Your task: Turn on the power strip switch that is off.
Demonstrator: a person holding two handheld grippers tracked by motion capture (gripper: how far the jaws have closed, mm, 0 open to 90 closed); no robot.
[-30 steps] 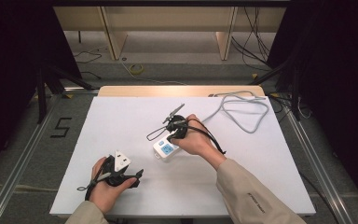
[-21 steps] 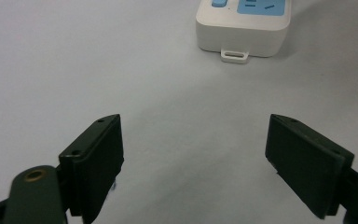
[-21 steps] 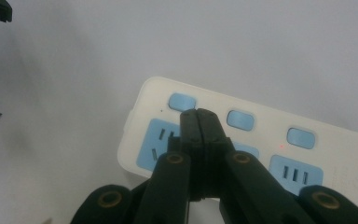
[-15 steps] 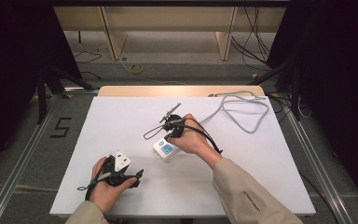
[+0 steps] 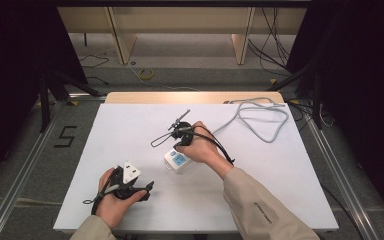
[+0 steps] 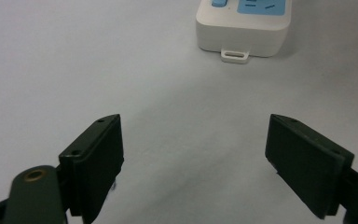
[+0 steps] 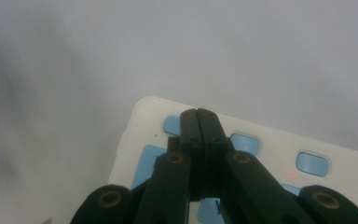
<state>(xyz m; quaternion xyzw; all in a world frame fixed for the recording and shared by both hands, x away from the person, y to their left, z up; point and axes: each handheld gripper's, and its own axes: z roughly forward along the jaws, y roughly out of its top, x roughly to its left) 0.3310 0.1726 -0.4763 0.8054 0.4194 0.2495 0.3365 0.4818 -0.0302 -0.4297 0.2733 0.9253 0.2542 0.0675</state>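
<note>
The white power strip [image 5: 179, 161] lies flat on the white table [image 5: 290, 170], near the middle. It has blue sockets and small blue buttons [image 7: 312, 163] on top. A tiny red light [image 7: 290, 175] glows near one button. A grey cord [image 5: 260, 120] runs from it and loops toward the far right corner of the table.

The right gripper [image 7: 199, 113] is right over the strip. Its two jaws are pressed tight together, with nothing between them. The closed tips point down at the top of the strip, close to the row of buttons. It looks like the tips are meant to poke a button. I cannot tell if they touch the strip yet.

The left gripper [image 6: 193, 154] sits low on the near side of the table, well apart from the strip. Its jaws are wide open and hold nothing. The strip's short end, with a small white hanging tab [image 6: 235, 55], lies ahead of those jaws, a bit to their right.

What could go wrong? The tips sit beside the buttons, not clearly on one. A push here could land on plain plastic or on a socket, so nothing would switch. The tips could also slip off a smooth button. A push from the side could slide the strip, because nothing holds it down. The left gripper is too far away to steady it.
</note>
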